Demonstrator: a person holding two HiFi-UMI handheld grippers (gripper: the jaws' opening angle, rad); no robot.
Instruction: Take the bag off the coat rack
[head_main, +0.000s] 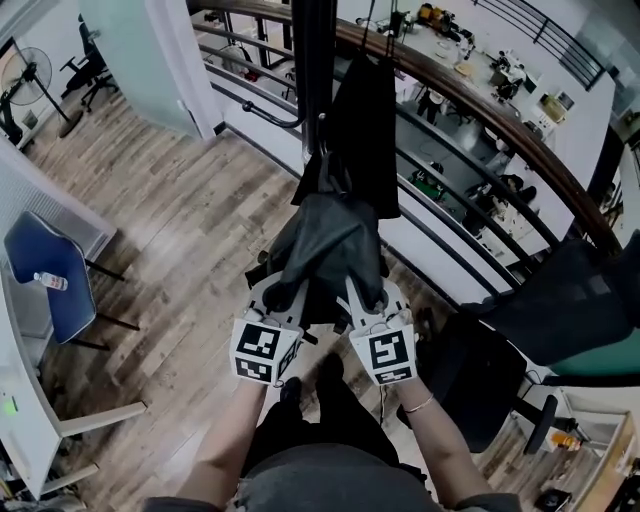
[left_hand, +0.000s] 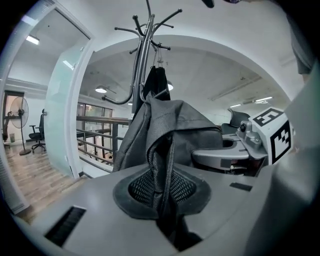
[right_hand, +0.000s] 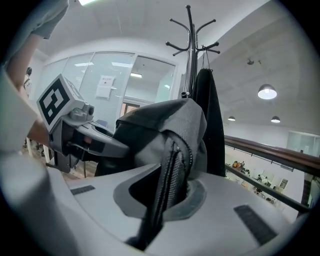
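Head view: bag (head_main: 325, 250) hangs low against the rack (head_main: 312, 80) pole, under a black coat (head_main: 365, 130). Left gripper (head_main: 283, 293) and right gripper (head_main: 366, 293) sit side by side at its lower edge, each pinching fabric. Can't tell from here whether a strap is on a hook.

Left gripper view: jaws of the left gripper (left_hand: 162, 187) are clamped on a bunched fold of the bag (left_hand: 170, 125), with a mesh or webbed strip running down between the pads. Rack (left_hand: 142, 55) stands just behind the bag. Right gripper (left_hand: 250, 145) is close alongside.

Right gripper view: right gripper (right_hand: 167, 195) is closed tight on a seam or zip edge of the bag (right_hand: 170, 130). Rack (right_hand: 190, 50) rises behind.

Handling, my read: soft, limp cloth, probably light. It slumps and drapes, so it won't hold shape when lifted. Thin fabric could slide out of the pads, so the stitched seam is the better hold.
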